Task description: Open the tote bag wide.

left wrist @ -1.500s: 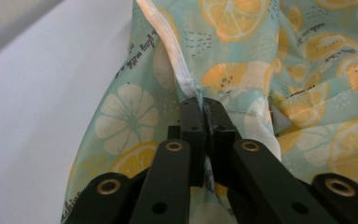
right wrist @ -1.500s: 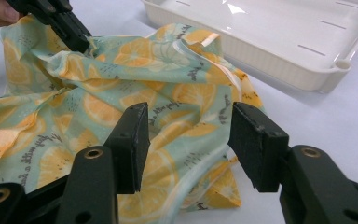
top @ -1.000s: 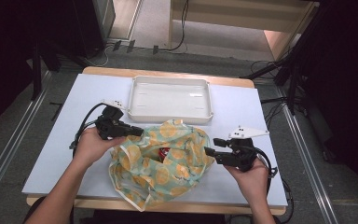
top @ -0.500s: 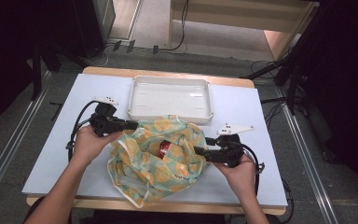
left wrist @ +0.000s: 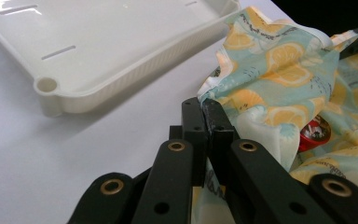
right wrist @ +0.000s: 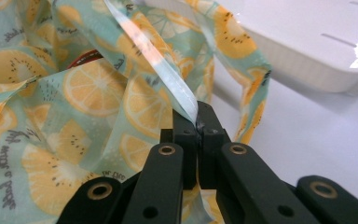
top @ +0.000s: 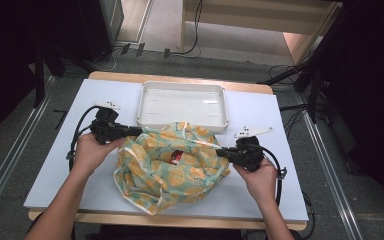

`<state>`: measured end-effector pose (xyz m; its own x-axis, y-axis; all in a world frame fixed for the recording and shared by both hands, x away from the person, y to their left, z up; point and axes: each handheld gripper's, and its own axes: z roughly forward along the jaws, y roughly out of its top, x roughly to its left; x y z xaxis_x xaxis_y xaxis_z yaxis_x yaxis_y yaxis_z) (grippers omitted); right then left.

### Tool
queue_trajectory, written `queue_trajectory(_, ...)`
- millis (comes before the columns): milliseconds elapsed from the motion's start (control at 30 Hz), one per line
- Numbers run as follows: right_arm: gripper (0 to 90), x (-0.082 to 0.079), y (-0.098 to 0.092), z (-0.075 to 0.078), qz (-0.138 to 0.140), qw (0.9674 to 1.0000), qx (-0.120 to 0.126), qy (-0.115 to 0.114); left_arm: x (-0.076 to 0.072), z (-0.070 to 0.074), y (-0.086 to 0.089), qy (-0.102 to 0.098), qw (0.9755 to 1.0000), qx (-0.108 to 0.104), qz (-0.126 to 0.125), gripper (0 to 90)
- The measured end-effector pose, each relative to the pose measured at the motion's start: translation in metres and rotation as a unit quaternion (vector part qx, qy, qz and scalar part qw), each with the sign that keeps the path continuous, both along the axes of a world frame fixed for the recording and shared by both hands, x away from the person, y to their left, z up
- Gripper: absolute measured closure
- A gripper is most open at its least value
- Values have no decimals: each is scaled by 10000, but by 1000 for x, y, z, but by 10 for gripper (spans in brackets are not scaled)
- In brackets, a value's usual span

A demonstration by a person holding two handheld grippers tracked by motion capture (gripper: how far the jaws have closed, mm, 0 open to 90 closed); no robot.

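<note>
Two grippers on bag [top: 172, 167] now. We see left gripper [top: 139, 131] clamped on bag's left rim, right gripper [top: 219, 152] jaws just closed onto right rim. Bag sits mid-table, just before tray [top: 182, 104], red can [top: 176, 157] inside.

Red object [top: 176, 157] mostly buried in bag [top: 170, 170] folds, identity unclear; tray [left wrist: 98, 51] cut off by frame edge

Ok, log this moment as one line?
left gripper: shut on fruit-print bag edge | right gripper: just closed on bag's rim strip | red item inside | white tray behind
</note>
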<state>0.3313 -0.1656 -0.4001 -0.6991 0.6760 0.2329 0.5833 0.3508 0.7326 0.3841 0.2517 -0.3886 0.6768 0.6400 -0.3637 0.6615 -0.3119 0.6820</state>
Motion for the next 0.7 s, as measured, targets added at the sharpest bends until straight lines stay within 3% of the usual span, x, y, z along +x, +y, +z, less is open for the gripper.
queue_trajectory(233,900,0,-14,5,-356,9982,-396,-284,3,-8,-9,178,9997,-58,-154,862)
queue_trajectory(367,896,3,-15,2,-315,9987,-319,-251,1,-6,-10,141,9998,-103,-129,822)
queue_trajectory(500,780,3,-9,1,-138,9988,-384,-278,-2,1,-9,30,9997,-144,-190,707)
queue_trajectory(533,714,2,-10,3,-122,9988,-350,-328,-3,4,-9,-6,9997,-147,-196,675)
queue_trajectory(633,628,-1,-15,13,-187,9987,-175,-434,-8,12,-10,-118,9996,-115,-243,586)
queue_trajectory(700,571,-4,-18,20,-267,9984,-93,-483,-9,17,-9,-154,9996,28,-248,530)
